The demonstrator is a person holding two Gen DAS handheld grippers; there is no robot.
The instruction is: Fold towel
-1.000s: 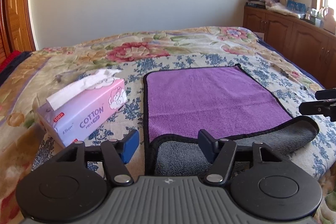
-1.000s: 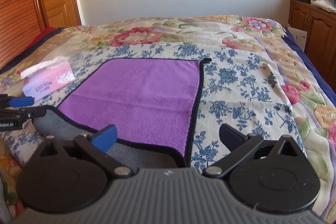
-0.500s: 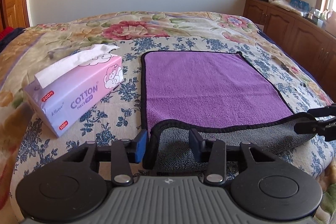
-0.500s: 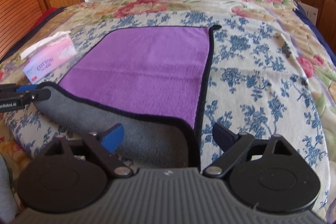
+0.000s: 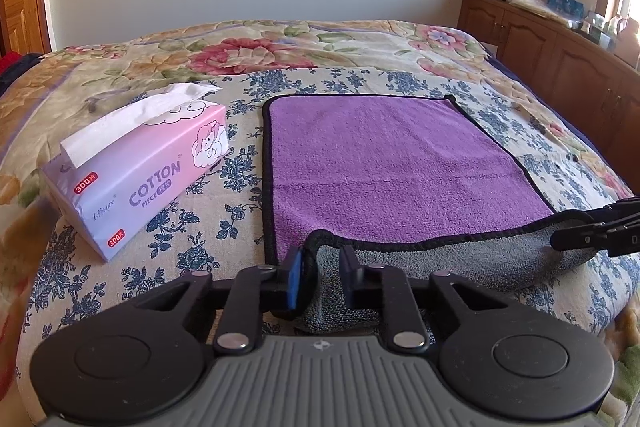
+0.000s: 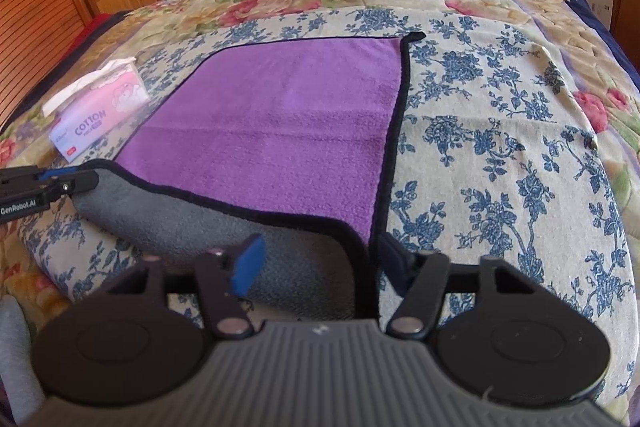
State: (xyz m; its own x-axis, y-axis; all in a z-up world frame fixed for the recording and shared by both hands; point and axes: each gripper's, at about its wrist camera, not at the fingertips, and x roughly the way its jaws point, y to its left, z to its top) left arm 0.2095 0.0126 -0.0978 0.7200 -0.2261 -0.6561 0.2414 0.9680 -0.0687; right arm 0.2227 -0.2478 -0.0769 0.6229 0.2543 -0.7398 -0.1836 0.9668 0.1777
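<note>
Purple terry towel (image 5: 392,163), black-edged, beside pink tissue pack (image 5: 136,167); near hem rolled grey-side-up. Left gripper (image 5: 318,273) apparently pinching its corner; right gripper (image 6: 316,259) fingers parted around the other.

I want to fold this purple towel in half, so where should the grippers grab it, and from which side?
Grip the towel at its two near corners, coming from the near edge. That edge already curls up, grey underside showing, so the left gripper and right gripper can straddle the hem.
</note>
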